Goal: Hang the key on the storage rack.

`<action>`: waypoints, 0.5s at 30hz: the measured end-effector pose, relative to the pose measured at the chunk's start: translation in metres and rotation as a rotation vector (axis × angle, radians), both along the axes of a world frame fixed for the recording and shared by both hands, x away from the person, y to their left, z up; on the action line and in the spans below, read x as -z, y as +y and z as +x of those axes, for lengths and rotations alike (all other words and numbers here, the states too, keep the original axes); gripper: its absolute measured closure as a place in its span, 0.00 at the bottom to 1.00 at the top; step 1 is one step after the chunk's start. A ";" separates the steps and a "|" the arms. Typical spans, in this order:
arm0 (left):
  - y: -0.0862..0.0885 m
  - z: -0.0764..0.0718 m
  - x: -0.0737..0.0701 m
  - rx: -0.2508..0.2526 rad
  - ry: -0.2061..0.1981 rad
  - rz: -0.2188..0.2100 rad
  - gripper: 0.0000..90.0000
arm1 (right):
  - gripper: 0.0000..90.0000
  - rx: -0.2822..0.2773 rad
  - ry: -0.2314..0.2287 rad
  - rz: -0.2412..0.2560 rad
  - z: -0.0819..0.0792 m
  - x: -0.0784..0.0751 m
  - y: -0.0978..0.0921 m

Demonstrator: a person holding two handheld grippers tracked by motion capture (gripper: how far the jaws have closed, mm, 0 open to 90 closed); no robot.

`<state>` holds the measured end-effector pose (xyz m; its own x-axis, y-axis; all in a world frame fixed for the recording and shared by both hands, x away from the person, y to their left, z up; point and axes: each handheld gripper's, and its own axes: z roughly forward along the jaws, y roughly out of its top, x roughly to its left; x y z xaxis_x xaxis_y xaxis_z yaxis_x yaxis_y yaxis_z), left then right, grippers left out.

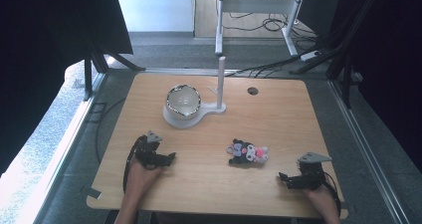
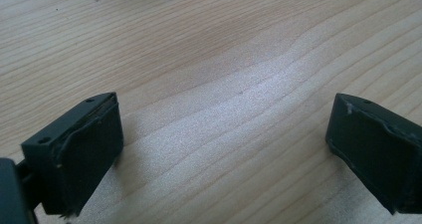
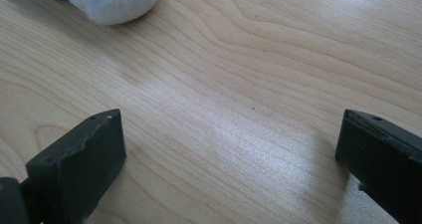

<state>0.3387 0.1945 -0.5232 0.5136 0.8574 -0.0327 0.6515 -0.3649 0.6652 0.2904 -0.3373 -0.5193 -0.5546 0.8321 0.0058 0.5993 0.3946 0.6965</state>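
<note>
Right now your left gripper rests low on the wooden surface, near the front-left edge, jaws spread wide w/ nothing between them; the left gripper view shows bare wood grain in the gap. Your right gripper sits near the front-right corner, also low, jaws spread apart & empty; in the right gripper view the gap holds plain wood too.

The plush toy, black w/ pink and white bits, lies on its side about mid-surface, between your two grippers but nearer the right one, touching neither. In the right gripper view a white fuzzy part of it pokes in at the top-left, well ahead of the jaws.

Farther back, a bowl w/ a pale inside and patterned rim sits on a white stand base, and a white upright post rises just right of the bowl from the same base. A small round hole shows in the surface, right of the post.
</note>
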 end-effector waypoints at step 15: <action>0.000 0.000 0.000 0.000 0.000 0.000 0.02 | 0.00 -0.019 0.030 -0.037 0.001 -0.005 -0.003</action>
